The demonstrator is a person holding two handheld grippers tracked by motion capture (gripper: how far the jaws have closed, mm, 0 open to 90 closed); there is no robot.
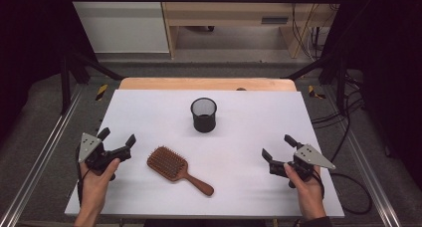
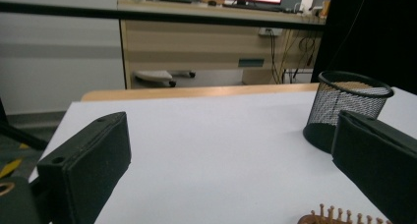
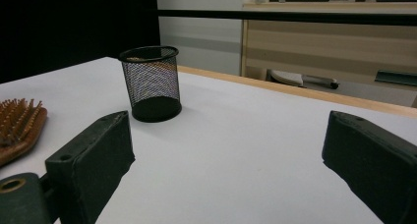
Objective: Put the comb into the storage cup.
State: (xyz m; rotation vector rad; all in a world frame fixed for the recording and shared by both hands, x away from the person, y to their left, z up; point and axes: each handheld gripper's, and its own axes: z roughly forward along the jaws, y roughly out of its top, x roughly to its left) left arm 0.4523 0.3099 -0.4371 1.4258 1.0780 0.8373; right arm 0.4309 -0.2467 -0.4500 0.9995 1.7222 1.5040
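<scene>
A brown wooden paddle hairbrush [image 1: 176, 168] lies bristles up on the white table [image 1: 149, 112], handle pointing to the front right. Its bristles peek in at the bottom of the left gripper view [image 2: 344, 217] and at the left edge of the right gripper view [image 3: 17, 126]. A black mesh cup [image 1: 203, 114] stands upright behind it, mid-table [image 2: 346, 108] [image 3: 151, 84]. My left gripper [image 1: 117, 137] is open near the left edge, left of the brush, nothing between its jaws. My right gripper [image 1: 278, 146] is open at the front right, also holding nothing.
A wooden strip [image 1: 206, 83] runs along the table's far edge. Beyond it stand a light wooden desk [image 1: 229, 13] and cables [image 1: 308, 38]. Metal frame rails [image 1: 45, 152] flank the table. Bare white surface lies between the cup and each gripper.
</scene>
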